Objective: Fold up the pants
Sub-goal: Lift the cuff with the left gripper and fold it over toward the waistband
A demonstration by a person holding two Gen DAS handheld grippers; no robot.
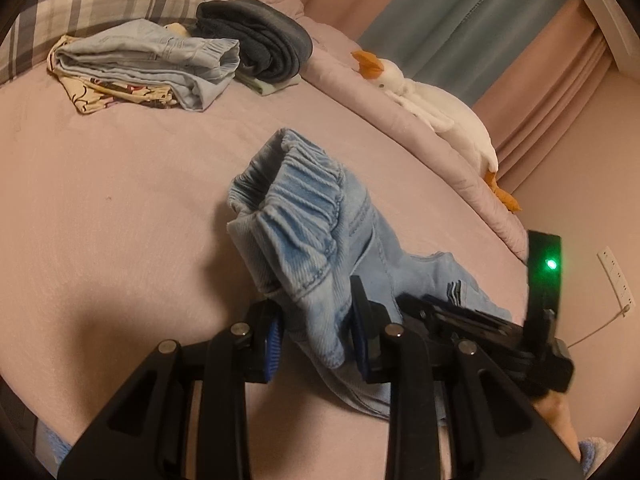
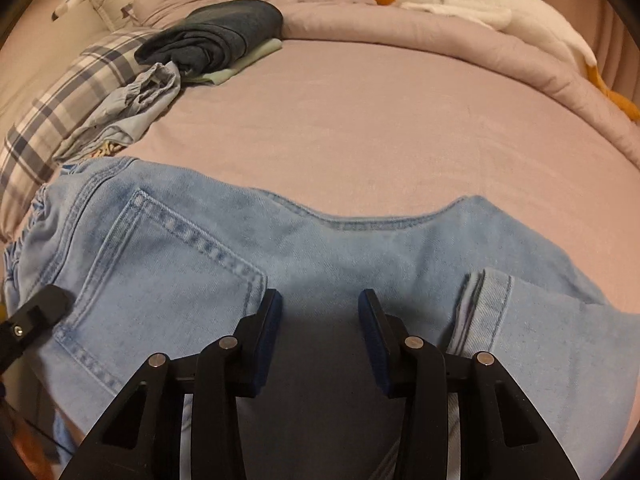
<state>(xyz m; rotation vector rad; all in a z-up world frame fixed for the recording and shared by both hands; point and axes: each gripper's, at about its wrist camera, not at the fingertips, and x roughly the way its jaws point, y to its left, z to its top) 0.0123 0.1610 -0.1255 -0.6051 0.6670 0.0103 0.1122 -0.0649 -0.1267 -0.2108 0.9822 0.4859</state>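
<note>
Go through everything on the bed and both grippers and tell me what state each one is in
Light blue jeans: partly folded, waistband end lifted.
Left hand-held gripper: shut on the jeans.
Right hand-held gripper: open above the jeans, holding nothing.
Dark jeans: folded.
Pale blue pants: folded, stacked.
Plush goose: lying on the duvet.

The pants point(image 2: 248, 264) lay spread across the near part of the bed point(image 2: 380, 128). Beyond the pants, toward the pillow point(image 2: 60, 108), sat a pile of folded clothes point(image 2: 212, 40). Behind the pants, along the bed's far edge, ran a rolled quilt point(image 2: 420, 44), and a stuffed goose point(image 2: 480, 4) lay on that quilt.
</note>
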